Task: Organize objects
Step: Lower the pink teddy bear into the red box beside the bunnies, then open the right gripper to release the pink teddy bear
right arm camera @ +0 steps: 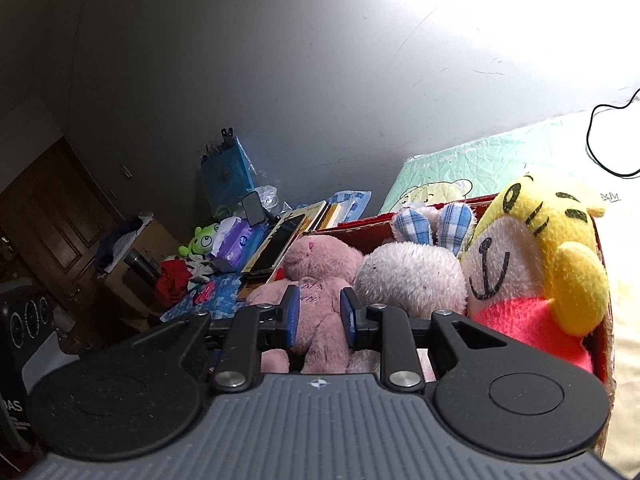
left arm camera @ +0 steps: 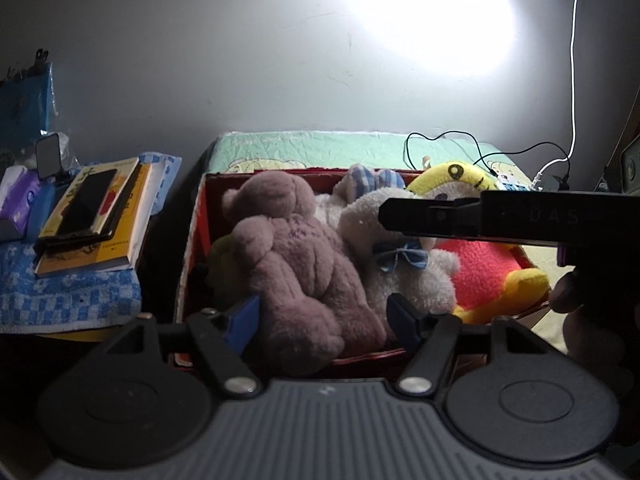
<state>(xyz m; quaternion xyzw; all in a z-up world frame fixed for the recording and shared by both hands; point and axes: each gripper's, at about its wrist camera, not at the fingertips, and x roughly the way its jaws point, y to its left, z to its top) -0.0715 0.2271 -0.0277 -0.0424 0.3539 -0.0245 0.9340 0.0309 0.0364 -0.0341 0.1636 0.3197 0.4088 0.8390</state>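
Toys are packed side by side in a red box that sits on a bed with a mint-green quilted cover. The pink teddy bear lies at the left end of the box, the white plush rabbit with blue checked ears and a blue bow is in the middle, and the yellow and red plush toy is at the right end, leaning against the box wall.

The left gripper is seen at the near edge of the box, its jaws released and spread to either side of the bear's lower body; the blue pads are not pressed against the plush. The right gripper is seen with its jaws set narrowly apart in front of the bear; whether its pads pinch the plush cannot be told, since the bear is seen behind the gap rather than clearly within it. In the left wrist view the right gripper's black body crosses above the rabbit and the yellow toy.

Left of the box, a stack of books with a dark phone on top is laid on a blue checked cloth. A purple tissue pack and a green plush toy are noted beyond it. Black and white cables lie on the bed behind the box.
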